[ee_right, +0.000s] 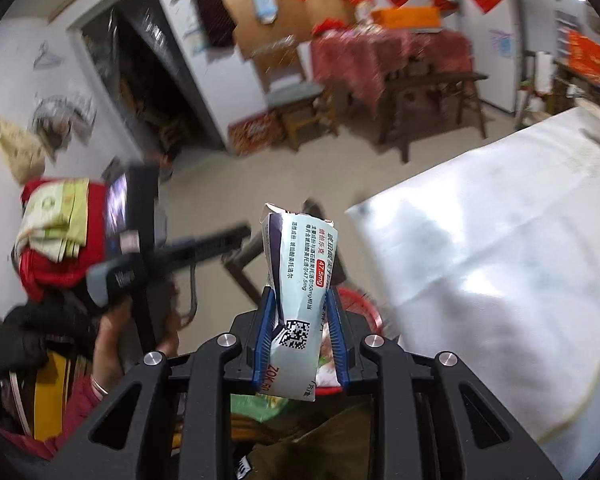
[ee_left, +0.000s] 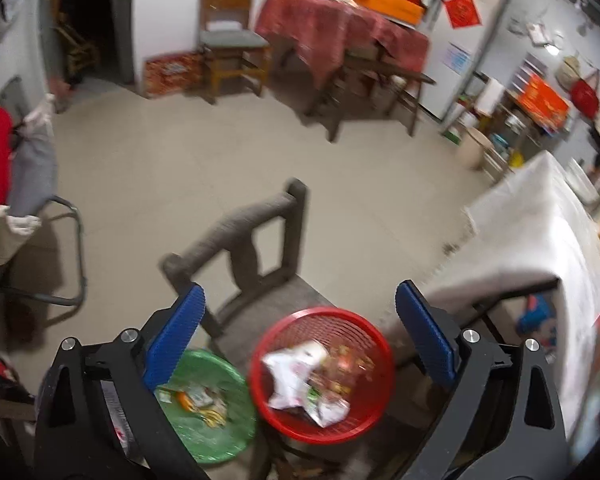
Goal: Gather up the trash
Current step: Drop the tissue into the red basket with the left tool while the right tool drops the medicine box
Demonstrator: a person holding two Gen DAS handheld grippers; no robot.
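Observation:
My left gripper (ee_left: 300, 300) stands wide open with nothing between its blue fingers (ee_left: 180, 328), hovering above a red mesh basket (ee_left: 380, 344) that holds crumpled white wrappers (ee_left: 296, 376) and other packets. A green basin (ee_left: 216, 436) with a few scraps sits beside it on the left. My right gripper (ee_right: 300, 300) is shut on a crushed pale-blue medicine box (ee_right: 300, 264) that sticks up between its fingers. Behind that box, part of the red basket rim (ee_right: 360, 300) shows. A hand holds the left gripper (ee_right: 204, 246) at the left of the right wrist view.
A grey wooden chair (ee_left: 248, 232) stands just behind the baskets. A table under a white cloth (ee_left: 536, 240) runs along the right. Further back are a red-clothed table (ee_left: 340, 36), a wooden chair (ee_left: 232, 44) and a fridge (ee_left: 472, 40). A metal folding chair (ee_left: 64, 248) stands left.

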